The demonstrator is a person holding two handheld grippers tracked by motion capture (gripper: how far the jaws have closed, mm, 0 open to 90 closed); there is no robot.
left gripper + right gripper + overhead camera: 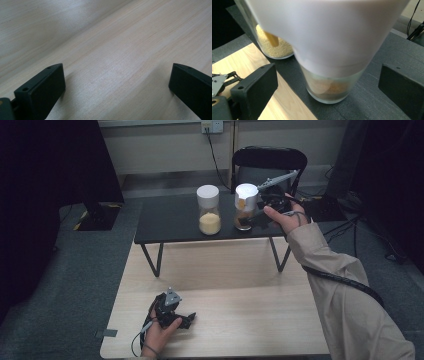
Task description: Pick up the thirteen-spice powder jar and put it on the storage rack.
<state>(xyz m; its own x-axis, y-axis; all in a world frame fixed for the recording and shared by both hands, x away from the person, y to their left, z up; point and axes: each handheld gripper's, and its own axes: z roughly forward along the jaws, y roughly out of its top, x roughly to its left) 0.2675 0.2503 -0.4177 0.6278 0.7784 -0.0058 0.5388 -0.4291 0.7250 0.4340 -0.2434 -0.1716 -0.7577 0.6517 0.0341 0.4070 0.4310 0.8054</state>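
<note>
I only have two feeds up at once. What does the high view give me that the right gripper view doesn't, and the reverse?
High view alone: the chair, wall outlet, the sleeve and the right hand-held gripper seen from outside.

Right gripper view alone: its open jaws apart from the brown-filled jar, sides untouched.

Both share: that jar, the yellow-grain jar, the black shelf, the wooden table and the left hand-held gripper.
</note>
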